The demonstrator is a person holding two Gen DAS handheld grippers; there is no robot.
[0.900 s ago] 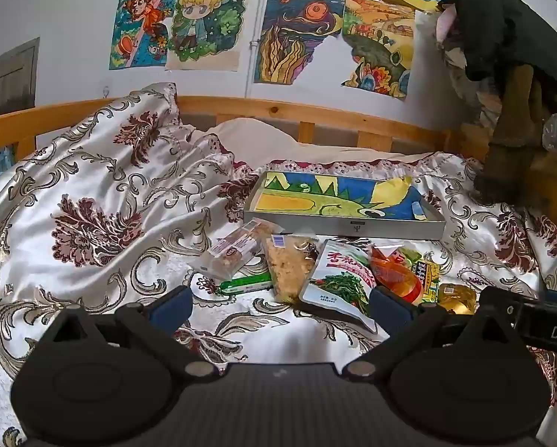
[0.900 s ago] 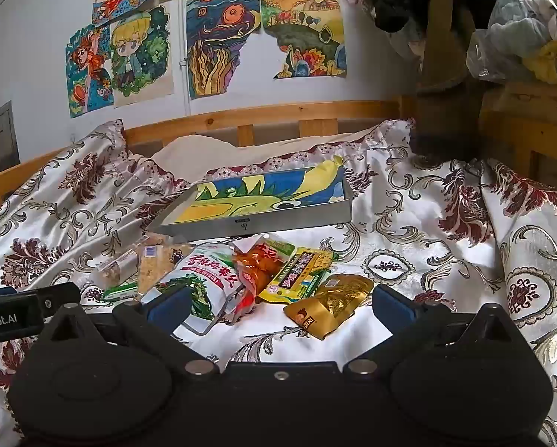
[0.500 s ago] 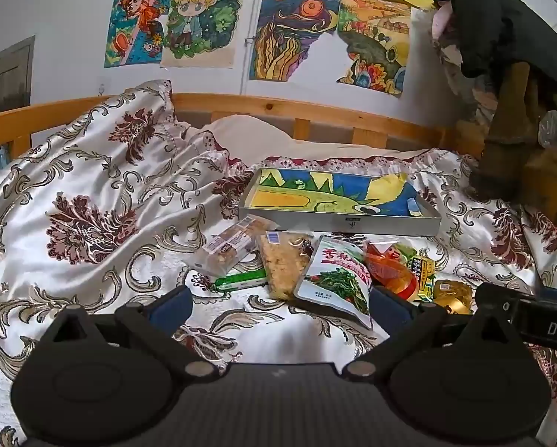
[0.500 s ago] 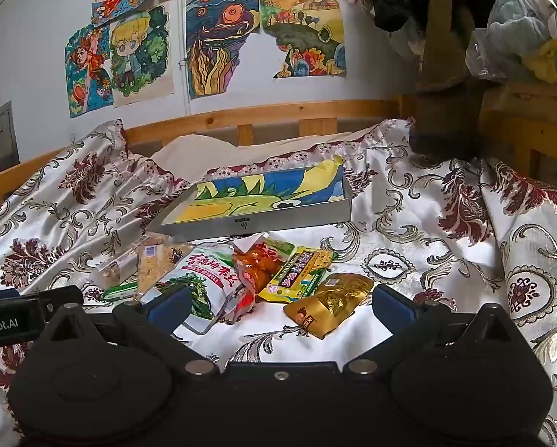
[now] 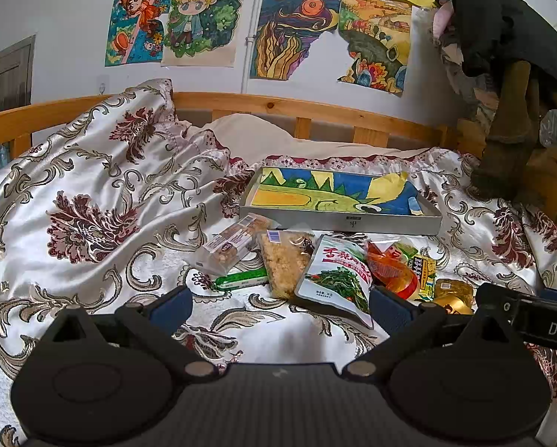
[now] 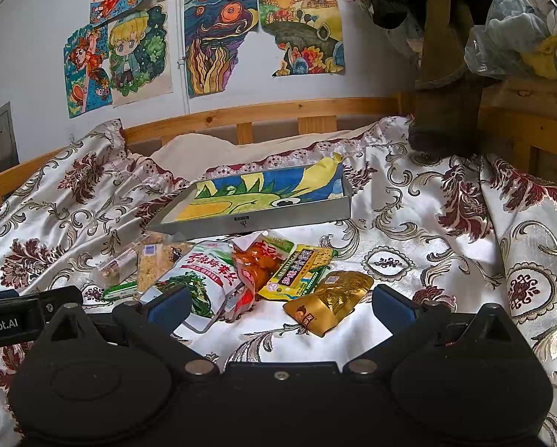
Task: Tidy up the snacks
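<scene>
Several snack packs lie in a row on the bedspread in front of a grey tray (image 5: 338, 221) (image 6: 256, 221) with a colourful drawing inside. From left: a clear biscuit pack (image 5: 228, 247), a green stick pack (image 5: 241, 280), a crumbly tan pack (image 5: 284, 264), a white-green vegetable pouch (image 5: 338, 275) (image 6: 200, 277), an orange pack (image 6: 254, 264), a yellow-green pack (image 6: 301, 272) and a gold pouch (image 6: 330, 296). My left gripper (image 5: 280, 307) is open and empty, just short of the row's left part. My right gripper (image 6: 280, 307) is open and empty, just short of the gold pouch.
The bedspread (image 5: 92, 201) is silky and rumpled, bunched high on the left. A wooden bed rail (image 5: 315, 111) runs behind the tray. Dark clothes and a wooden frame (image 6: 446, 74) stand at the right. The other gripper's body (image 5: 532, 320) shows at the right edge.
The left gripper has shifted slightly, so the snacks and tray sit a little further left and lower. The right gripper view is nearly unchanged. Both stay open.
</scene>
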